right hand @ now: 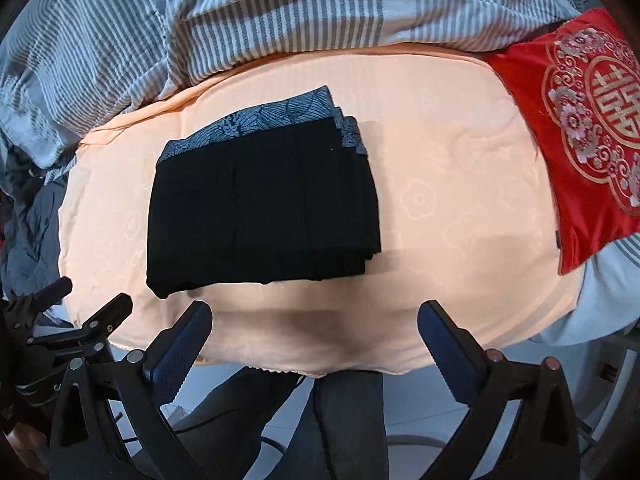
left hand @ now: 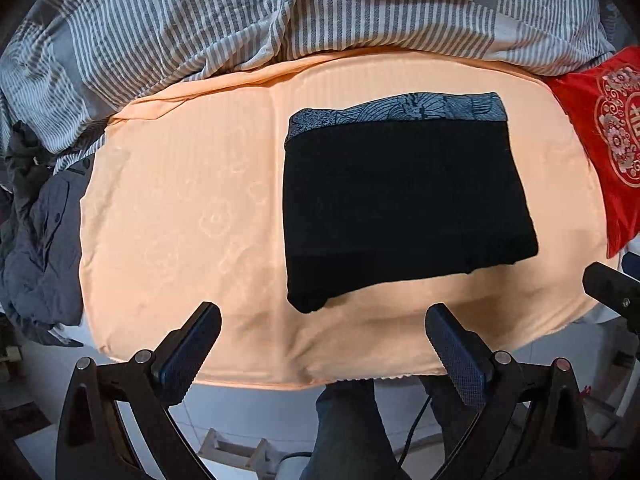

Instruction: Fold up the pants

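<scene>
The black pants (left hand: 404, 204) lie folded into a compact rectangle on the peach sheet, with a grey patterned waistband (left hand: 400, 110) along the far edge. They also show in the right wrist view (right hand: 260, 208), left of centre. My left gripper (left hand: 324, 316) is open and empty, held above the bed's near edge just short of the pants. My right gripper (right hand: 316, 316) is open and empty, also back at the near edge, to the right of the pants. The left gripper's frame (right hand: 68, 328) shows at the lower left of the right wrist view.
The peach bed sheet (left hand: 180, 208) covers the mattress. A grey striped duvet (left hand: 280, 12) is bunched along the far side. A red embroidered cushion (right hand: 580, 128) lies at the right. Dark grey clothes (left hand: 36, 232) are heaped at the left. My legs and the floor show below.
</scene>
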Action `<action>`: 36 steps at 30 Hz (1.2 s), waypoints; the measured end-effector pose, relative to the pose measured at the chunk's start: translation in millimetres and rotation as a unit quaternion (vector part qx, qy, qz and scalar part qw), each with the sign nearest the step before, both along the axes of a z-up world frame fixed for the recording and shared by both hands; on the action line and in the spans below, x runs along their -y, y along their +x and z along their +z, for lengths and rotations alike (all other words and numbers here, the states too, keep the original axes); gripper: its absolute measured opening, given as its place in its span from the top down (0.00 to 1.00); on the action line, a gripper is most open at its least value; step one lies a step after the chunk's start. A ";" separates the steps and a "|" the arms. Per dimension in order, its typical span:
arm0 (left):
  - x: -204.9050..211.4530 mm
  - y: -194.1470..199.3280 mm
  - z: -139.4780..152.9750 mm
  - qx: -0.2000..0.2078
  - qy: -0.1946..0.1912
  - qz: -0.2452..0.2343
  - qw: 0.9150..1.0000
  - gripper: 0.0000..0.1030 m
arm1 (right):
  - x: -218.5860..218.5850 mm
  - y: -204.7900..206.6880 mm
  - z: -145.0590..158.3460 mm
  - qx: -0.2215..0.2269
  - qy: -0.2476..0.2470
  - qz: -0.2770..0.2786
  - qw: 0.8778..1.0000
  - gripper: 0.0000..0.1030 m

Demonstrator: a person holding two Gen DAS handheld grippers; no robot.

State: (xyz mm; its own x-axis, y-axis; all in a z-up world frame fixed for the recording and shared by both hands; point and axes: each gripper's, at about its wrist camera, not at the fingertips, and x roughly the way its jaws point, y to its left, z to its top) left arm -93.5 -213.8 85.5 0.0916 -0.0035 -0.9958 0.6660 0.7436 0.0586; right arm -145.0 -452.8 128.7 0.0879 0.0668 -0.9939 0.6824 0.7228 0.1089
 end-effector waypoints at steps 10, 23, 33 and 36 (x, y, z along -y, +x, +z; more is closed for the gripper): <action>1.6 -10.6 9.1 -0.009 -0.005 -0.007 1.000 0.00 | -6.1 0.7 -0.2 -0.020 0.005 0.013 1.000 0.00; 3.1 -4.1 14.1 -0.016 -0.014 -0.006 1.000 0.00 | -2.7 6.4 9.5 -0.013 -0.003 0.015 1.000 0.00; 7.1 -4.2 16.8 -0.013 -0.016 -0.010 1.000 0.00 | -5.1 10.1 10.9 -0.012 -0.003 0.020 1.000 0.00; 6.7 -4.5 15.8 -0.015 -0.015 -0.011 1.000 0.00 | -4.5 9.8 10.6 -0.013 -0.003 0.017 1.000 0.00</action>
State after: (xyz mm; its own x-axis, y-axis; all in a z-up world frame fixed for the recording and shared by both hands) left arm -98.0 -220.5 101.3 0.0617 -0.0358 -0.9975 0.6836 0.7297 0.0161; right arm -135.1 -448.3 139.2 0.0597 0.0641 -0.9962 0.6602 0.7459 0.0875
